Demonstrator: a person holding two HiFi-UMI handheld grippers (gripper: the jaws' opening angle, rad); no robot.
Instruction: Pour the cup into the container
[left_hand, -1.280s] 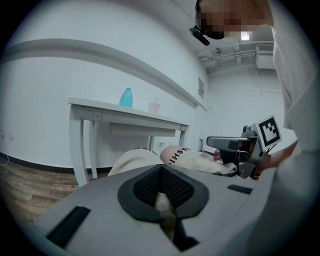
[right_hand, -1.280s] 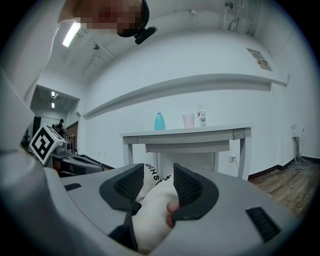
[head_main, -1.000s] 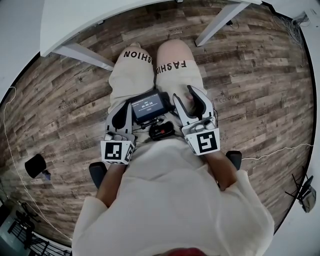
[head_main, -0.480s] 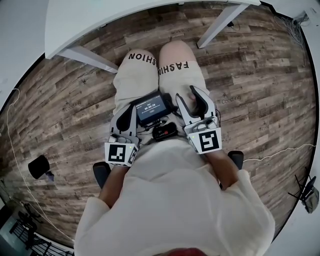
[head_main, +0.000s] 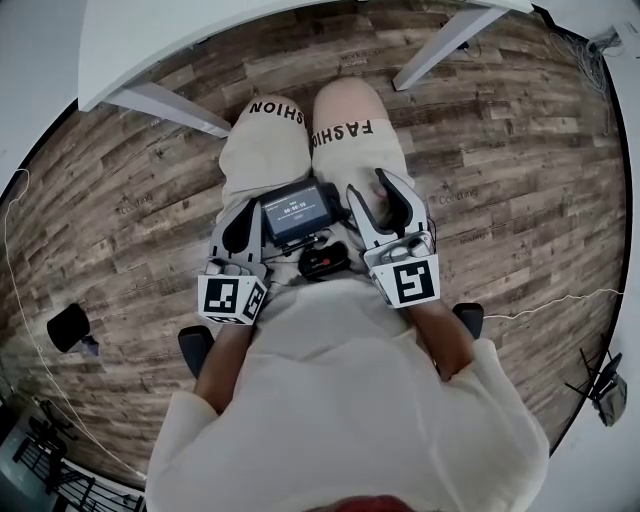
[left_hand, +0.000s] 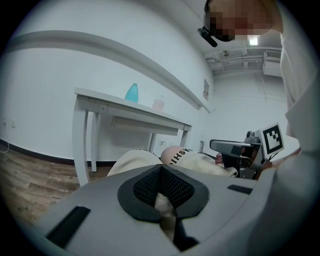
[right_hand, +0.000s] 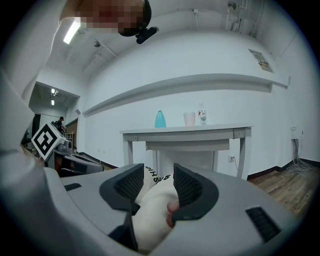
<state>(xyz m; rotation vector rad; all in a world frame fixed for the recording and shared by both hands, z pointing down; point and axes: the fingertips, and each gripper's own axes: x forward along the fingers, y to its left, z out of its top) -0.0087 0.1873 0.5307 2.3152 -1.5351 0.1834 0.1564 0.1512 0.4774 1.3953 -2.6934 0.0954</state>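
Resting parked on the person's lap, left gripper (head_main: 243, 225) clenched empty and right gripper (head_main: 385, 200) part-released hold nothing, well apart from cup (right_hand: 189, 119) and teal container (right_hand: 160, 119) midway along the table (right_hand: 220, 131).

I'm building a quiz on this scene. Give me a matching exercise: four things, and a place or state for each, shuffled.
Things:
1 left gripper
2 right gripper
3 teal bottle
4 small screen

Places or states:
A on the white table
B jaws apart
C on the person's lap
D jaws together

Pairs: 1-D, 2-B, 3-A, 4-C.
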